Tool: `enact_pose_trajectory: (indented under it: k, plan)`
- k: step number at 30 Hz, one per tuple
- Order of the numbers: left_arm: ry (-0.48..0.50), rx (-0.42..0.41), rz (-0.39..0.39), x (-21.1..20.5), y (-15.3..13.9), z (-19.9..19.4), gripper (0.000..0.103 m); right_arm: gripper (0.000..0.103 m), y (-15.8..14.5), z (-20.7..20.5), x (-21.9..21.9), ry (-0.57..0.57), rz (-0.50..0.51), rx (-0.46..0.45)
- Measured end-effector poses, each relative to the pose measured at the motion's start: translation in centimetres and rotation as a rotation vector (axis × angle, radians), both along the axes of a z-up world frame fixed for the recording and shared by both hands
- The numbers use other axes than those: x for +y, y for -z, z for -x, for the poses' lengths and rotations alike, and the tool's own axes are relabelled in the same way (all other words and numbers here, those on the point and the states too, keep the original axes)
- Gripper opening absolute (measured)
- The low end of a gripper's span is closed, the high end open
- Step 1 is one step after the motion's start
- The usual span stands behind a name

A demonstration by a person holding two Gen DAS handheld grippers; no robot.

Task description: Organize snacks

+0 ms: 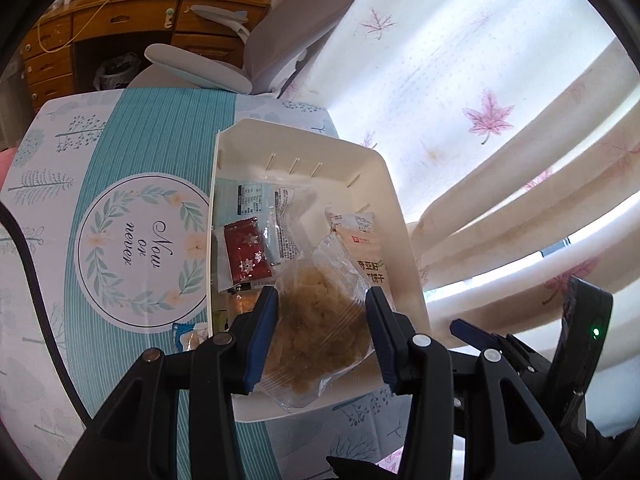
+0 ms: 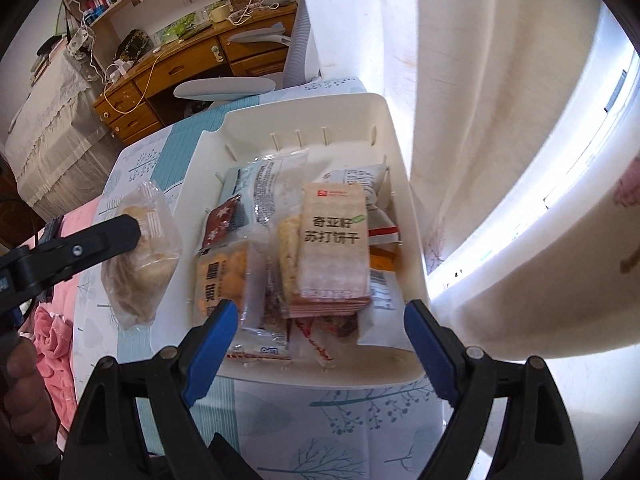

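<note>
My left gripper [image 1: 322,336] is shut on a clear-wrapped brown pastry [image 1: 320,320], its blue pads pressing both sides. In the left wrist view the pastry hangs over the near end of a white basket [image 1: 304,148]. From the right wrist view the pastry [image 2: 140,264] and left gripper [image 2: 134,230] sit just left of the basket [image 2: 320,376]. Several packets fill it: a soda cracker pack [image 2: 334,240], a red packet [image 2: 220,220] and a round-biscuit pack [image 2: 224,276]. My right gripper [image 2: 320,344] stands open above the basket's near rim, nothing between its pads.
The basket stands on a table with a teal patterned cloth [image 1: 132,240], close to a white leaf-print curtain [image 1: 480,120]. A small packet [image 1: 188,334] lies on the cloth beside the basket. A grey chair [image 1: 280,40] and wooden desk [image 1: 120,28] stand beyond. A hand [image 2: 24,380] shows lower left.
</note>
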State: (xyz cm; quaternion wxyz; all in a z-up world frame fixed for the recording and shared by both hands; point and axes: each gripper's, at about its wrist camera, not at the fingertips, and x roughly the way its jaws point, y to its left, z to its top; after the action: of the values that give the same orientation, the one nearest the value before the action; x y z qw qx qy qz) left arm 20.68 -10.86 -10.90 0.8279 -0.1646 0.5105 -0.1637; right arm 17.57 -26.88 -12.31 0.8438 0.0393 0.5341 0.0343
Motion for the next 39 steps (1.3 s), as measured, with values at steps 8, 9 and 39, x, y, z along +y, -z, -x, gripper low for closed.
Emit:
enact_pose_trajectory:
  k: [8,9,39]
  plan:
    - [-0.056,0.003,-0.061,-1.1,-1.0,-0.8,0.075,0.086,0.9,0.3,-1.9,0.046,-0.102,0.026]
    - [-0.063,0.003,-0.061,-0.9,-1.2,-0.7,0.075,0.086,0.9,0.2,-2.0,0.052,-0.113,0.028]
    - [-0.281,-0.039,-0.162,17.2,-7.4,15.7,0.089,0.088,-4.3,9.2,11.4,-0.124,-0.145,0.017]
